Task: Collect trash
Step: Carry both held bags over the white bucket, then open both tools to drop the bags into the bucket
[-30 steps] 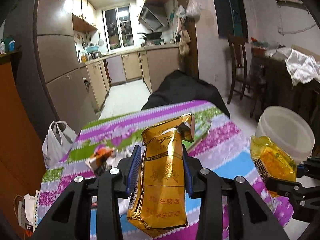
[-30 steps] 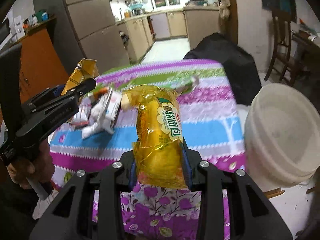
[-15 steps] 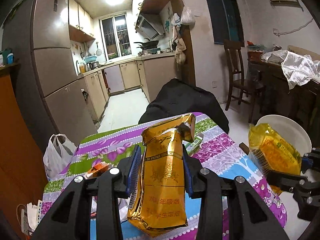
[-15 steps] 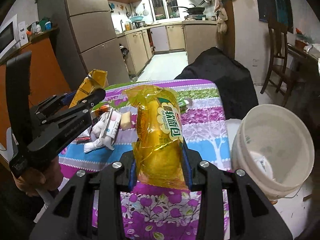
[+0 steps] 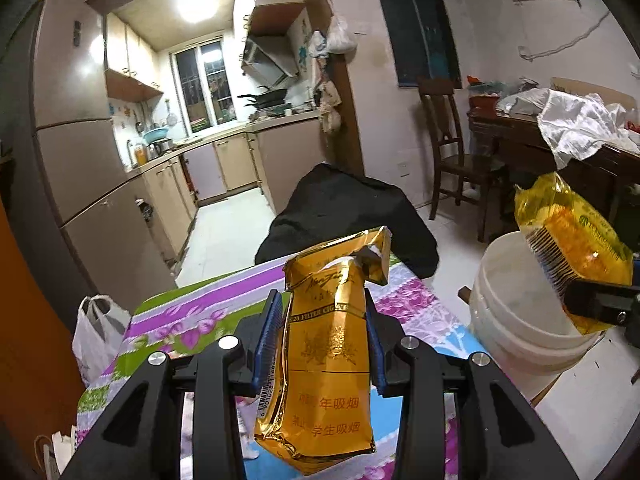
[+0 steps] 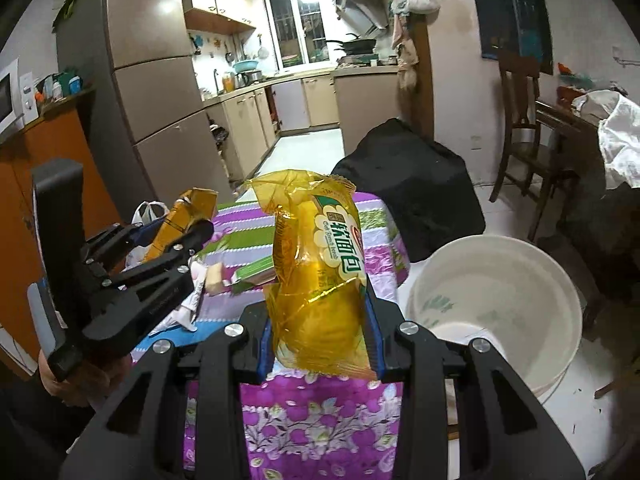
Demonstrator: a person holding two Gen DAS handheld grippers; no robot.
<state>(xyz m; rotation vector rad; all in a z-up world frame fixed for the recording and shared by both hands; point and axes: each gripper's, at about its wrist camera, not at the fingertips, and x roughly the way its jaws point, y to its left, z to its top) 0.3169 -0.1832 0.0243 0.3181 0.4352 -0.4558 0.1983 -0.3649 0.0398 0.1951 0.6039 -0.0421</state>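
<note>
Left wrist | left tongs (image 5: 326,344) clamp crumpled gold pack (image 5: 326,360) | right tongs (image 6: 320,336) clamp yellow wrapper (image 6: 320,276)

Glossy gold foil cigarette pack (image 5: 328,360)

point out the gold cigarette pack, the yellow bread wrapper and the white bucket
gold cigarette pack (image 5: 326,344): left wrist view, middle of its front face
yellow bread wrapper (image 6: 320,276): right wrist view, middle of the printed front
white bucket (image 6: 560,280): right wrist view, right side of its rim
</note>
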